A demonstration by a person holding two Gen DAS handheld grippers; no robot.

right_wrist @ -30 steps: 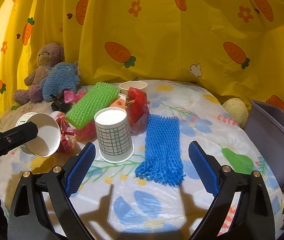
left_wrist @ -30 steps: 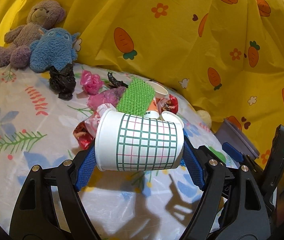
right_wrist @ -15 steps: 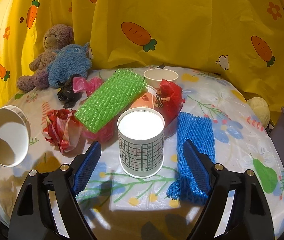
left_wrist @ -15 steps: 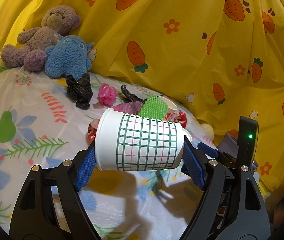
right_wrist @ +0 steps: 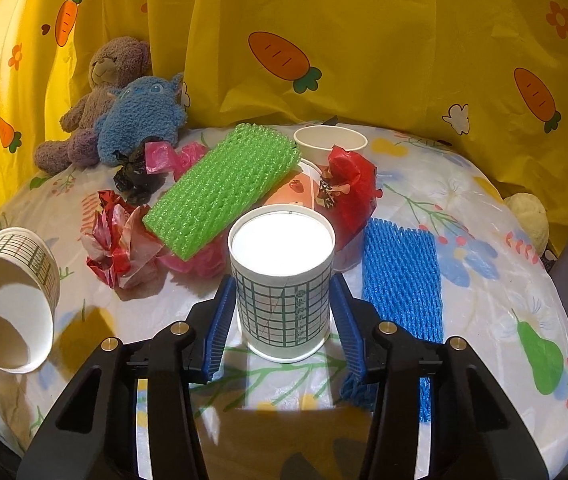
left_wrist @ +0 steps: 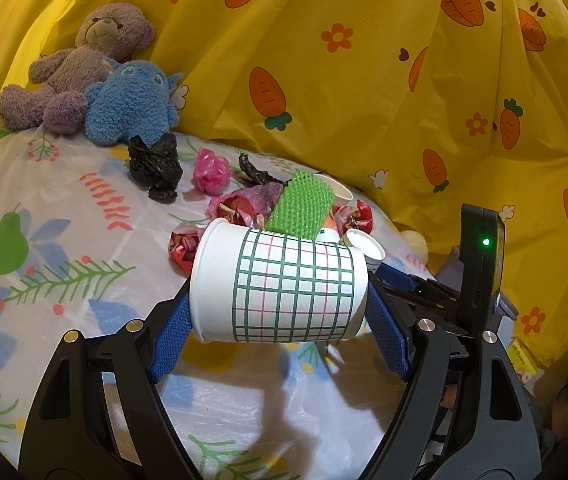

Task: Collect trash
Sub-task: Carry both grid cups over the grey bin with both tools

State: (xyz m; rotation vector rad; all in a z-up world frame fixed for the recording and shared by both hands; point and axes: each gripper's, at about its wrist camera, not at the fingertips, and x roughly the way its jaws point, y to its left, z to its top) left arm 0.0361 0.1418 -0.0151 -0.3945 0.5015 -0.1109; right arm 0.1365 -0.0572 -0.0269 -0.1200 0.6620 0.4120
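Two grid-printed white paper cups were in play: my left gripper (left_wrist: 280,322) gripped one (left_wrist: 280,286) sideways above the table, while my right gripper (right_wrist: 282,320) bracketed the inverted second cup (right_wrist: 282,280), pads nearly touching, requiring an even, gentle squeeze to avoid crushing.

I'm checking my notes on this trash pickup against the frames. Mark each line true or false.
1. The left gripper holds a grid-patterned cup on its side. True.
2. The second grid cup lies tipped over. False: it stands upside down between the right gripper fingers.
3. The green foam net lies flat on the table. False: it rests on other trash.
4. The blue foam net lies right of the second grid cup. True.
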